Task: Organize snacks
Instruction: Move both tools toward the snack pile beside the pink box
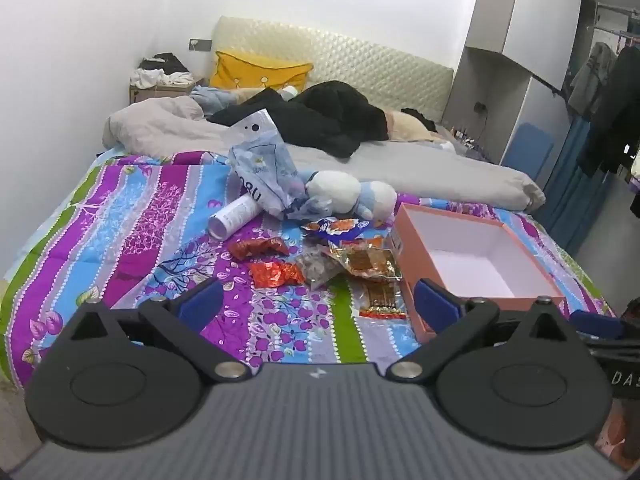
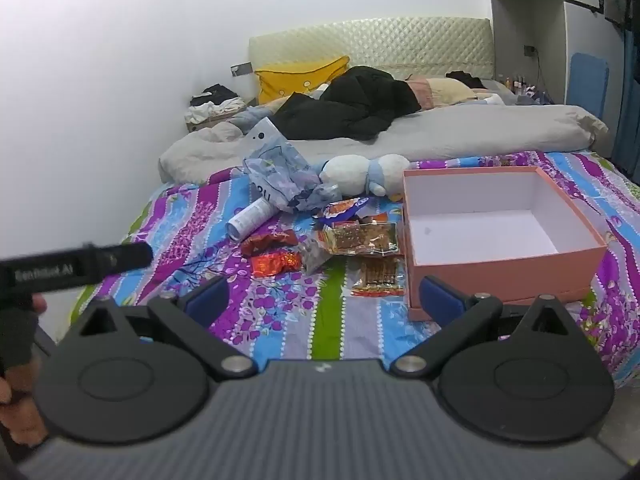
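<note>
I hold both grippers, left gripper [image 1: 318, 306] and right gripper [image 2: 324, 298], over the bed's near edge, jaws spread wide, nothing between them. Bare bedspread [image 1: 132, 236] lies leftward. Two red packets [image 1: 260, 247] and several other snacks lie mid-bed, touching one pink box [image 2: 504, 268]. Only my right view shows a hand [image 2: 16, 344].

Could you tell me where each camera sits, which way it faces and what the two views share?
Left wrist: on the left gripper, angled down over the bed at the snack packets; its open fingers show.
Right wrist: on the right gripper, further right, facing the pink box; its open fingers show, with the person's left hand at the left edge.
Shared: packets, box, plush toy, yellow pillow.
</note>
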`<state>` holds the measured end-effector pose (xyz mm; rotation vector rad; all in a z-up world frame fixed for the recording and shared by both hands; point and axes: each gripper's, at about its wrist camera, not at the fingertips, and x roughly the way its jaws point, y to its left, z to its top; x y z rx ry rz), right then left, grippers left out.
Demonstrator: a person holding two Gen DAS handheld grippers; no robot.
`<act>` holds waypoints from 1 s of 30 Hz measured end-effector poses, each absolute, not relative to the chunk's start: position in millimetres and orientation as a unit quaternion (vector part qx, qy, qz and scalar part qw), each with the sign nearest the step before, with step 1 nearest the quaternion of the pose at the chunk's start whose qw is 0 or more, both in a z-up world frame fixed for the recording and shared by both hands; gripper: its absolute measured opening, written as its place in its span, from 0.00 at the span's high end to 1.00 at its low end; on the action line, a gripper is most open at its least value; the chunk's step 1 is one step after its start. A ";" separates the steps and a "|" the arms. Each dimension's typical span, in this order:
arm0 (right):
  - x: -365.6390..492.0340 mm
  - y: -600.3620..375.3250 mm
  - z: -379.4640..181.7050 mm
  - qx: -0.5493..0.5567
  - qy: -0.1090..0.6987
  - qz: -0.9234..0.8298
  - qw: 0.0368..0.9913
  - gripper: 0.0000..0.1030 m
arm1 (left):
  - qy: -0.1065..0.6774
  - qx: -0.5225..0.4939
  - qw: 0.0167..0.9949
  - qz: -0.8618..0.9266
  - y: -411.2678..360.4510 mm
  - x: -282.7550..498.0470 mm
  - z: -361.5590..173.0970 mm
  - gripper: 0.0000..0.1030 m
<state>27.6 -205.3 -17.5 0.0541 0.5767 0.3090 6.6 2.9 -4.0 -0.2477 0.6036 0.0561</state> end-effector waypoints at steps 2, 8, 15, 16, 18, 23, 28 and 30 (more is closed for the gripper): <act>32.5 -202.5 -16.2 0.033 0.288 0.152 0.945 0.00 | 0.251 -0.114 0.961 0.017 3.2 -9.1 -0.6 0.00; 21.0 -211.3 -15.1 0.049 0.266 0.155 0.950 0.00 | 0.255 -0.111 0.961 0.015 -0.1 -15.2 12.5 0.00; 19.0 -213.7 -13.8 0.055 0.278 0.148 0.948 0.00 | 0.260 -0.102 0.960 0.012 -5.3 -16.2 15.0 0.00; 18.9 -213.4 -13.9 0.055 0.279 0.147 0.947 0.00 | 0.260 -0.102 0.960 0.012 -5.8 -16.5 15.3 0.00; 19.4 -213.4 -14.4 0.055 0.281 0.147 0.947 0.00 | 0.260 -0.102 0.960 0.011 -6.0 -15.5 15.1 0.00; 19.5 -213.1 -15.8 0.057 0.284 0.145 0.946 0.00 | 0.257 -0.106 0.961 0.013 -4.6 -16.4 18.0 0.00; 21.1 -214.4 -14.1 0.057 0.286 0.142 0.946 0.00 | 0.257 -0.106 0.960 0.013 -3.7 -16.6 18.5 0.00; 21.5 -213.9 -14.5 0.057 0.290 0.142 0.945 0.00 | 0.256 -0.107 0.961 0.014 -3.3 -16.9 17.7 0.00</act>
